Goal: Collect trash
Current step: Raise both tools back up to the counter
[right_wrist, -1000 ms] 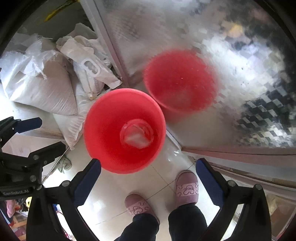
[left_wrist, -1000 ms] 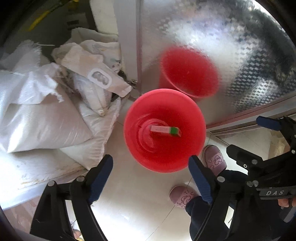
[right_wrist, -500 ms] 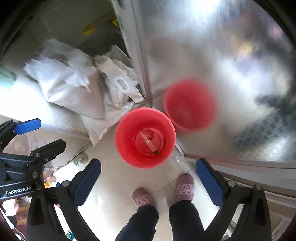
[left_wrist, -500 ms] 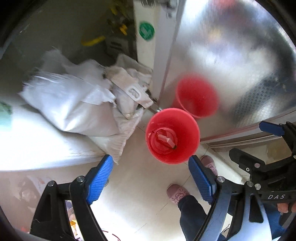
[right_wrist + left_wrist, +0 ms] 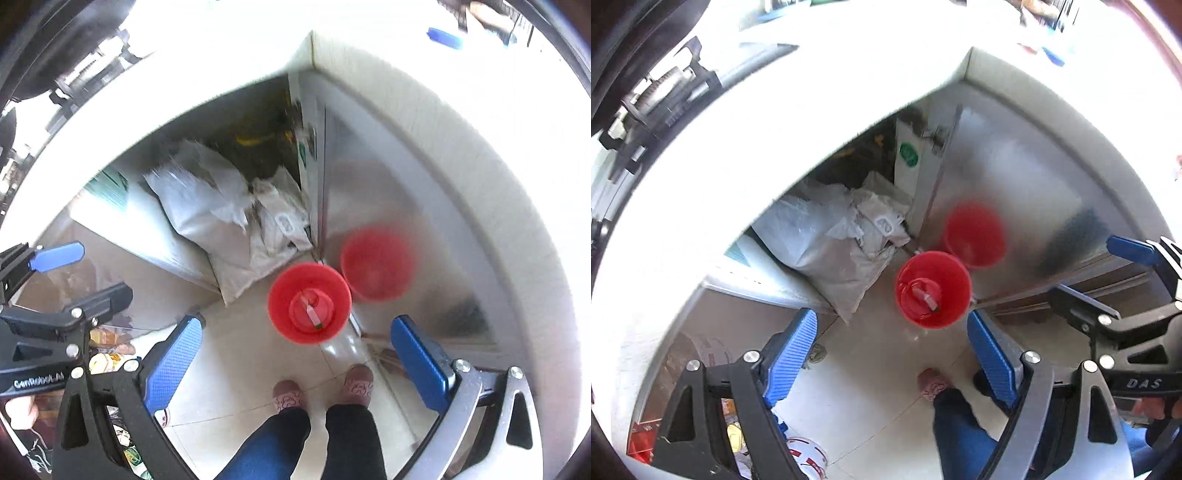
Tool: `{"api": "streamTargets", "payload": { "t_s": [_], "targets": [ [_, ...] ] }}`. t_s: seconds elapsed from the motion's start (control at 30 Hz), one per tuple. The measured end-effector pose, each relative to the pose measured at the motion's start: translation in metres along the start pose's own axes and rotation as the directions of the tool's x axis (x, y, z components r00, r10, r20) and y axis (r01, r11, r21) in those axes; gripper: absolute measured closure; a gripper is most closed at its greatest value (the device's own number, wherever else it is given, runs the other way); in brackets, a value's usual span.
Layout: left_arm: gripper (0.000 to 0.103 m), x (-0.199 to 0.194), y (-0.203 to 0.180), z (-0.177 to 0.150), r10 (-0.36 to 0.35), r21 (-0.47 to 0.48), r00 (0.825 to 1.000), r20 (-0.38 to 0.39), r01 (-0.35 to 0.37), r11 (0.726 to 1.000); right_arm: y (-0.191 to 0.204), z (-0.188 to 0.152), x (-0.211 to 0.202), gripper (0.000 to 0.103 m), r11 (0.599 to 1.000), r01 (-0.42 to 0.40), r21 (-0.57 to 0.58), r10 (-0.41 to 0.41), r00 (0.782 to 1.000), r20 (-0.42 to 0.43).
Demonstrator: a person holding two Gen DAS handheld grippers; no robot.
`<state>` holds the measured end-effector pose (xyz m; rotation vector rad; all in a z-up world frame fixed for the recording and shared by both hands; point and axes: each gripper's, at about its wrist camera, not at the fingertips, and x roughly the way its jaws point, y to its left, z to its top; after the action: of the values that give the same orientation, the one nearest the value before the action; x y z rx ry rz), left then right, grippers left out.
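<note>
One round red plastic bucket [image 5: 932, 290] stands on glossy tiled floor [image 5: 879, 373].

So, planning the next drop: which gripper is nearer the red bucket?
Right gripper, marginally: it hangs high above the red bucket; left gripper hangs high, off to its side.

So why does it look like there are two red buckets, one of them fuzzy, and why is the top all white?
Both wrist views: the sharp red bucket stands on the floor; the fuzzy one is its reflection in the shiny metal panel. The white counter is overexposed by glare.
</note>
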<state>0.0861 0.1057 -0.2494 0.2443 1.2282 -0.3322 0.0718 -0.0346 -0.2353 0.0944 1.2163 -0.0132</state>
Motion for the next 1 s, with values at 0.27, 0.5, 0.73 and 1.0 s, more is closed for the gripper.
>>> {"api": "streamTargets", "payload": {
  "t_s": [0.27, 0.5, 0.73, 1.0],
  "targets": [
    [0.021, -0.066, -0.007, 0.025, -0.046, -0.028, 0.996, 0.082, 0.049, 0.998, -0.003, 0.026, -0.072, 0.001, 0.999, 0.024, -0.031, -0.021, 0.996, 0.088],
    [0.021, -0.100, -0.017, 0.058, -0.062, -0.016, 0.989, 0.134, 0.065, 0.998, -0.015, 0.051, -0.101, 0.001, 0.998, 0.052, -0.028, -0.048, 0.991, 0.129],
    [0.021, -0.103, -0.031, 0.107, -0.080, 0.017, 0.985, 0.154, 0.078, 0.997, -0.039, 0.079, -0.113, 0.001, 0.997, 0.076, -0.006, -0.074, 0.985, 0.155],
    [0.021, -0.074, -0.054, 0.174, -0.105, 0.041, 0.988, 0.115, 0.101, 0.994, -0.076, 0.122, -0.107, 0.001, 0.996, 0.085, 0.018, -0.087, 0.987, 0.136]
  ]
}}
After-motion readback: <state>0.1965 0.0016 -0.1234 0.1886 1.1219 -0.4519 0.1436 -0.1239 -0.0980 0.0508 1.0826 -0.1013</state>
